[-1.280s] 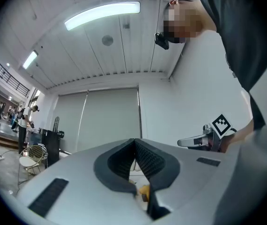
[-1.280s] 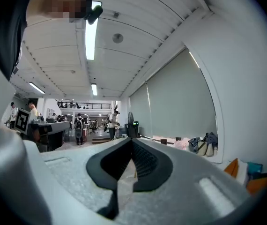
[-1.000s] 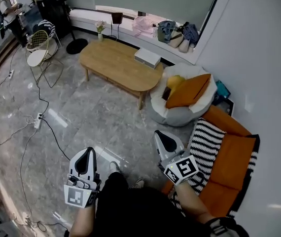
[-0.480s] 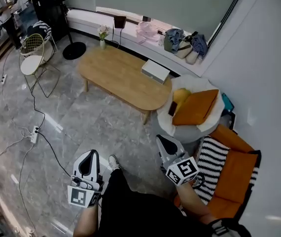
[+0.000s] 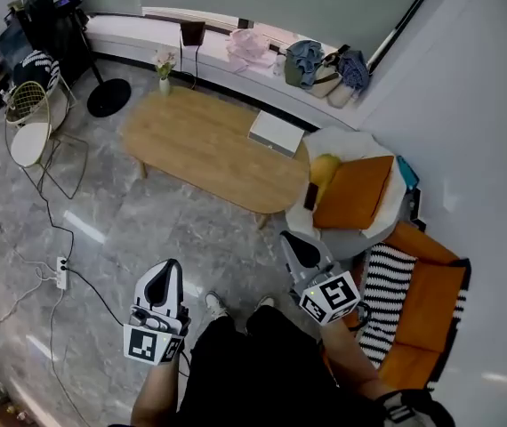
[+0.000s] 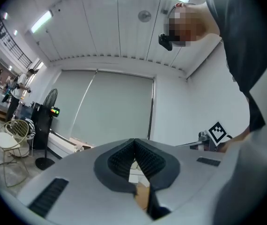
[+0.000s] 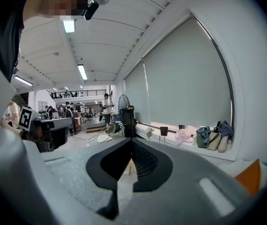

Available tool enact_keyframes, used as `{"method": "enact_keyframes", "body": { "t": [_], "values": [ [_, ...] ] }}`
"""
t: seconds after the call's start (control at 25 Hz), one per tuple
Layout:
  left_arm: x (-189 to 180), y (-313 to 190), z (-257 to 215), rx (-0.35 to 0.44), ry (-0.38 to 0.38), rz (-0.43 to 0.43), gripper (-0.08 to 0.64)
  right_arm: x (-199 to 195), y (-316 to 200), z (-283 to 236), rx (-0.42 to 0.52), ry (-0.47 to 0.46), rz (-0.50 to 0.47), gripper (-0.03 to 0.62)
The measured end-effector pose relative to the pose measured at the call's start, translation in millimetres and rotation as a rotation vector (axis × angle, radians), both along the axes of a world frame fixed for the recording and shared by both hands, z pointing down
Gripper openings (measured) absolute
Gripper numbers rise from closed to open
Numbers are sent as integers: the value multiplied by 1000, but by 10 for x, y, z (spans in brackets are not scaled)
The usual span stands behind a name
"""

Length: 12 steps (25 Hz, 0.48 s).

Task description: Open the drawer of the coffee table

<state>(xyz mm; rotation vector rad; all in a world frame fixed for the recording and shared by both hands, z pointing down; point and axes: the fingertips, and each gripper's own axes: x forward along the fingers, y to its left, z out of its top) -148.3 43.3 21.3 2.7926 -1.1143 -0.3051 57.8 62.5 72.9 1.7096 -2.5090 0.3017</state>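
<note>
The oval wooden coffee table (image 5: 205,145) stands on the grey floor ahead of me, seen from above; no drawer front shows from this side. A white box (image 5: 276,132) lies on its right end and a small flower vase (image 5: 163,68) stands beside its far left end. My left gripper (image 5: 173,267) is held low at the left, well short of the table, jaws together and holding nothing (image 6: 134,141). My right gripper (image 5: 287,238) is level with it at the right, near the table's right end, also shut and holding nothing (image 7: 132,140).
A white pouffe (image 5: 338,238) with an orange cushion (image 5: 356,189) sits right of the table. An orange sofa (image 5: 427,296) with a striped cushion fills the lower right. Cables and a power strip (image 5: 60,271) trail over the floor at left, near a wire chair (image 5: 24,123).
Both grippers have been carried forward toward the coffee table, which now sits nearer and more to the left in the head view. The jaws of both stay together.
</note>
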Motion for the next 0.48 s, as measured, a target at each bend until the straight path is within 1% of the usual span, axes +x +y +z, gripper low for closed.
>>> {"method": "enact_keyframes", "body": {
  "t": [0.08,0.16,0.24,0.28,0.4,0.48],
  "values": [
    [152,-145,49,-14,-14,6,6,169,-154,23,-5,-16,11,-6],
    [287,-247,14,0,-27,-3,8,341,-325,19,4,-35,4,-5],
    [360,-348,-79,19,-19,-25,6,453,-516,6,14,-54,-16,-5],
    [361,-388,-78,13,-23,-48,6,483,-591,-6,14,-67,-30,-5],
    [438,-504,-44,3,-67,-101,6,571,-785,-97,25,-144,-85,-5],
    [580,-636,-119,11,-56,-116,6,655,-941,-65,19,-210,-99,-5]
  ]
}}
